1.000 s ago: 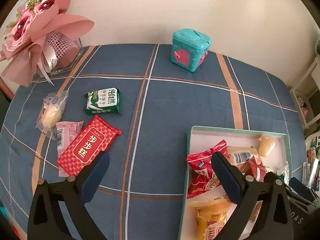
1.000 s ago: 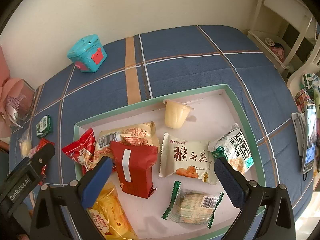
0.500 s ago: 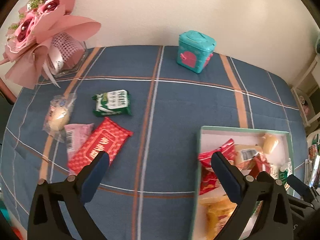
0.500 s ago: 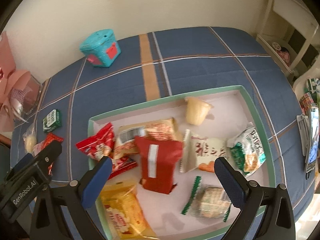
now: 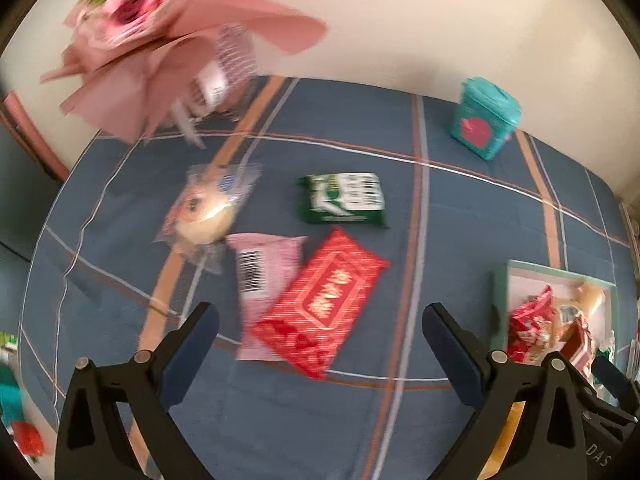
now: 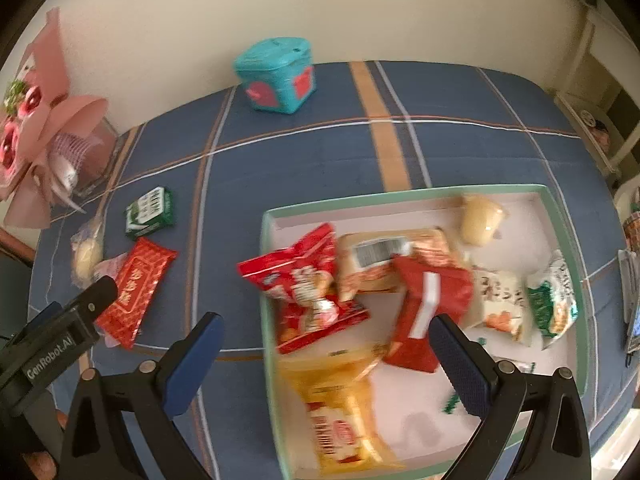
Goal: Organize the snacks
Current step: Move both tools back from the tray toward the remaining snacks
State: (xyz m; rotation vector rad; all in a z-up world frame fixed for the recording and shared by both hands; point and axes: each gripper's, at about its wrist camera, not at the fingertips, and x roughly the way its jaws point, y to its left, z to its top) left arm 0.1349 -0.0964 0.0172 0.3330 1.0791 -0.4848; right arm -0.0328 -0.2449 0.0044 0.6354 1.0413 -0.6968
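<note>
Most snacks already lie inside the green-rimmed box [image 6: 400, 194]. Four remain on the table to its left: red packet [image 5: 320, 304], pink packet [image 5: 260, 276], green packet [image 5: 344, 199], clear-wrapped bun [image 5: 204, 212]. Left tongs [image 5: 320, 344] and right tongs [image 6: 326, 354] are both spread wide, holding nothing.

Four snack packets [image 5: 320, 304] lie flat on the cloth; others fill the green-rimmed box [image 6: 400, 194].
</note>
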